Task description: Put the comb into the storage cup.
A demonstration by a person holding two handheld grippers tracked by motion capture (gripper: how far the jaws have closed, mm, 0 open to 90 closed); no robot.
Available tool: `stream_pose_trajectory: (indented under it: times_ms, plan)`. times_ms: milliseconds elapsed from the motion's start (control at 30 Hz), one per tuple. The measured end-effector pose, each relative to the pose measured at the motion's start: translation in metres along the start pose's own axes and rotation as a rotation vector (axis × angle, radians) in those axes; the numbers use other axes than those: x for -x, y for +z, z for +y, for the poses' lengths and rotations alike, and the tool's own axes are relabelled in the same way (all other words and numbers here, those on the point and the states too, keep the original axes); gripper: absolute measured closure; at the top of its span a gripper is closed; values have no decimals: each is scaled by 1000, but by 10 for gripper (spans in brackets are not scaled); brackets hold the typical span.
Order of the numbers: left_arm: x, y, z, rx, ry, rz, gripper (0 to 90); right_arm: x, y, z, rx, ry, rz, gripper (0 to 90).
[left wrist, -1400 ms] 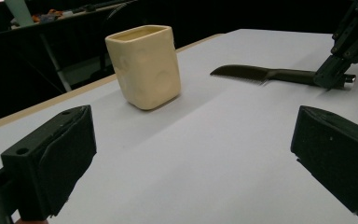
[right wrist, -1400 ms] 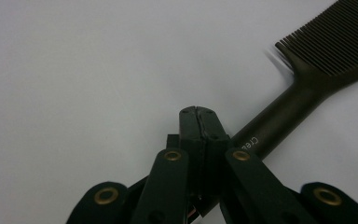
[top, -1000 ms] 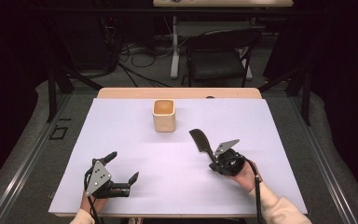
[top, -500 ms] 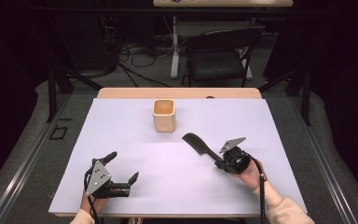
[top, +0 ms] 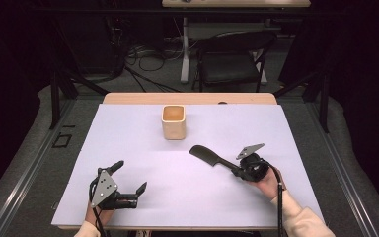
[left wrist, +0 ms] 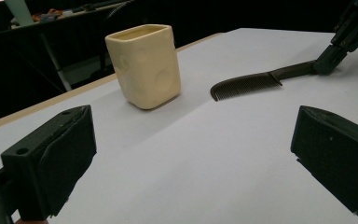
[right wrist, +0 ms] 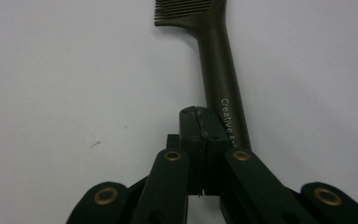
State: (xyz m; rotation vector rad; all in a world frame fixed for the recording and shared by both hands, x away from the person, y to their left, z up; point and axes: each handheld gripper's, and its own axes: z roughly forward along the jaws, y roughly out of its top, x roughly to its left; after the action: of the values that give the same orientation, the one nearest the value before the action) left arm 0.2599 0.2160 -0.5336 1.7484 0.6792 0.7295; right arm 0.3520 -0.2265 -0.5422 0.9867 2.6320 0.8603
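Where the right tongs (top: 235, 171) pinch: comb (top: 206, 155) handle.

White lettering "Creative A…" runs along the dark comb handle (right wrist: 223, 88), its remainder hidden behind the right gripper (right wrist: 204, 135)

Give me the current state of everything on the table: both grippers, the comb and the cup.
Right gripper: shut on the comb's handle end.
Comb: held by its handle, head pointing toward the cup, low over the white table; contact with the table cannot be told.
Left gripper: open, holding nothing, low near the table's front edge.
Cup: upright, standing free toward the table's far side; contents cannot be told.
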Motion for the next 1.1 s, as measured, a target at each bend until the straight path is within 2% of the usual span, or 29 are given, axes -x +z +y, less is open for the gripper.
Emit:
stream_pose_trajectory:
  times_ms: [200, 233, 333, 533, 733, 767, 800, 933, 1000, 1033, 1067, 1100]
  plan:
    - [0, 0, 0, -3, 1, -1, 2, 5, 1, -1, 9, 14, -3, 900]
    - [0, 0, 0, -3, 1, -1, 2, 6, 0, 0, -6, 14, -2, 900]
    - [0, 0, 0, -3, 1, -2, 2, 6, 0, -1, 11, 21, -7, 900]
    - [0, 1, 0, -3, -1, -3, 2, 7, -2, 1, 6, 15, 11, 891]
    - [0, 1, 0, -3, -2, -2, 2, 1, -9, 6, 13, -6, 43, 761]
    - [0, 1, 0, -3, -2, -2, 2, 1, -9, 6, 13, -6, 43, 761]
    - [0, 1, 0, -4, -1, -2, 2, 0, -9, 7, 11, -19, 34, 715]
    - [0, 1, 0, -3, -5, -2, 2, -3, -12, 10, 2, -37, 18, 627]
    - [0, 1, 0, -4, -5, -2, 2, -5, -13, 11, -12, -43, 13, 534]
    - [0, 1, 0, -4, -5, -2, 2, -5, -13, 11, -12, -43, 13, 534]
    - [0, 1, 0, -5, -4, -2, 2, -6, -15, 13, -15, -47, -11, 440]
    - [0, 1, 0, -5, -4, -2, 2, -6, -15, 13, -15, -47, -11, 440]
